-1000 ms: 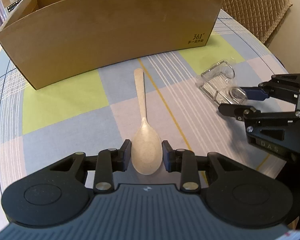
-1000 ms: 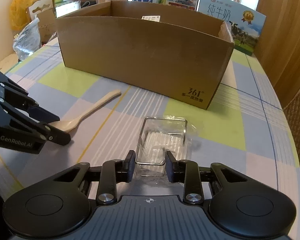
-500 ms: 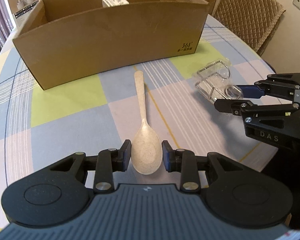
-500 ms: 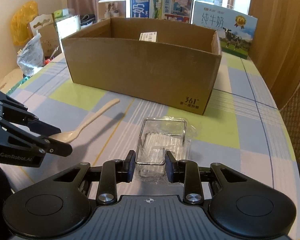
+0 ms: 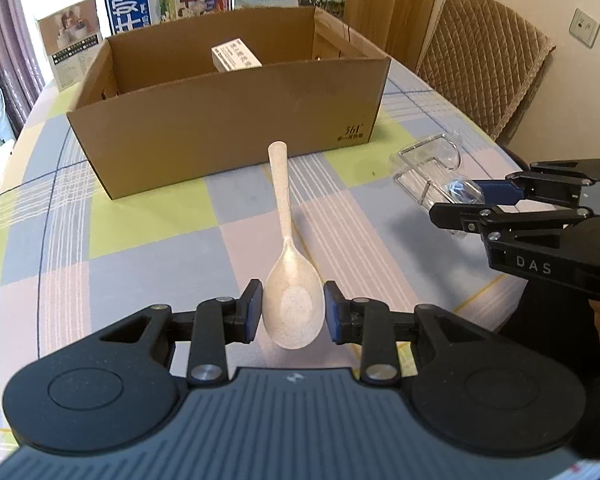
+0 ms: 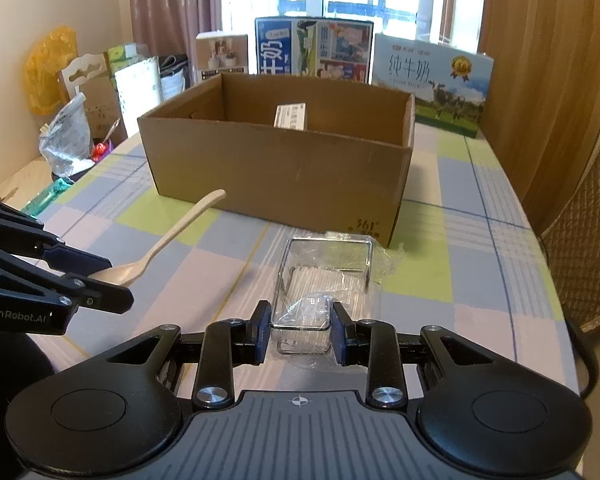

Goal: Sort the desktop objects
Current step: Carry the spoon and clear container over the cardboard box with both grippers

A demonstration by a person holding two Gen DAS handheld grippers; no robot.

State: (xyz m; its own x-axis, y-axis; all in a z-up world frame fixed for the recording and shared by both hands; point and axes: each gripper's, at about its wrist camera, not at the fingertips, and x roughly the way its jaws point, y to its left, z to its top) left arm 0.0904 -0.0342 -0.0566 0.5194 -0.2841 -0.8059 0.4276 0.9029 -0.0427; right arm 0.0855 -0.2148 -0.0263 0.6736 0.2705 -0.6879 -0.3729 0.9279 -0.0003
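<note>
A beige spoon hangs above the checked tablecloth, its handle pointing at the open cardboard box. My left gripper is shut on the spoon's bowl. The same spoon and left gripper show at the left of the right wrist view. A clear wire rack wrapped in plastic is lifted off the table, and my right gripper is shut on its near end. In the left wrist view the rack sits at the right gripper's tips. A small white carton lies inside the box.
Milk cartons and a picture box stand behind the cardboard box. A quilted chair is at the table's right side. Bags and clutter sit off the left edge. Checked tablecloth lies around both grippers.
Both grippers have risen and pulled back from the box, carrying the spoon and the rack up off the table. The box's inside now shows.
</note>
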